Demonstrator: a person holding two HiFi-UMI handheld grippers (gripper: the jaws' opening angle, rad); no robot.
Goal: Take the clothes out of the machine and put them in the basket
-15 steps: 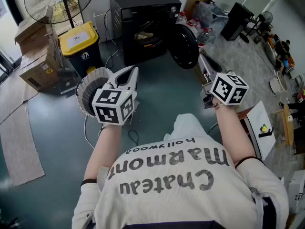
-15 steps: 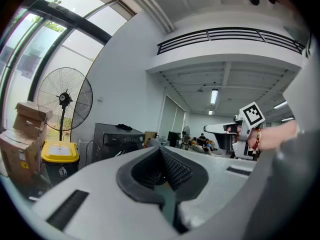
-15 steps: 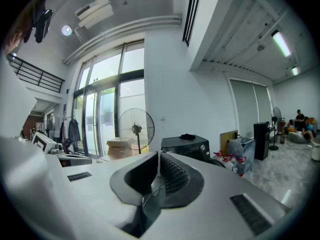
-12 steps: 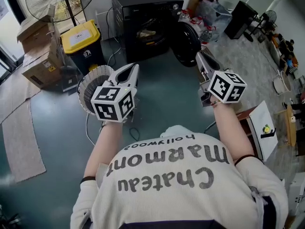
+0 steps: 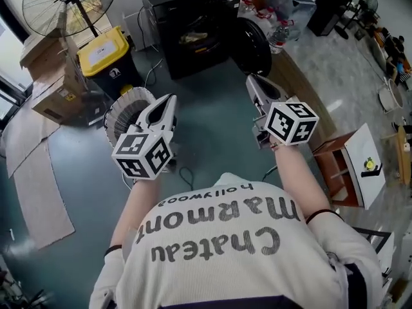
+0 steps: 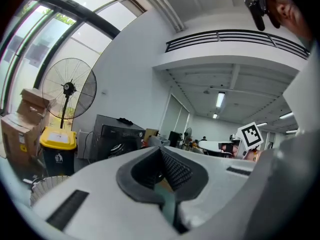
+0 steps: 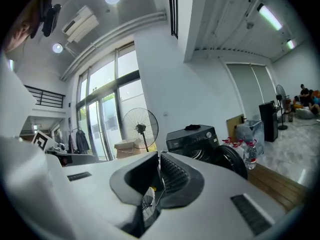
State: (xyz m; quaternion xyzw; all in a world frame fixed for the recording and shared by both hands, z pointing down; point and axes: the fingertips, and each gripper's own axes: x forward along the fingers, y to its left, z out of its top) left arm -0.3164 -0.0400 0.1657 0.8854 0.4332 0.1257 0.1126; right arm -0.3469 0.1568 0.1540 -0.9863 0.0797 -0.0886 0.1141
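Here, left tool [image 5: 168, 100] closed, empty, right tool [image 5: 250, 80] closed, empty

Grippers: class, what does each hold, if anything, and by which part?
Nothing is held: the left gripper and the right gripper are both shut, with nothing between their jaws.

the white plastic left gripper [image 5: 168, 102] and the white plastic right gripper [image 5: 251, 82] are held out ahead, side by side and nearly level. both pairs of jaws are closed together.
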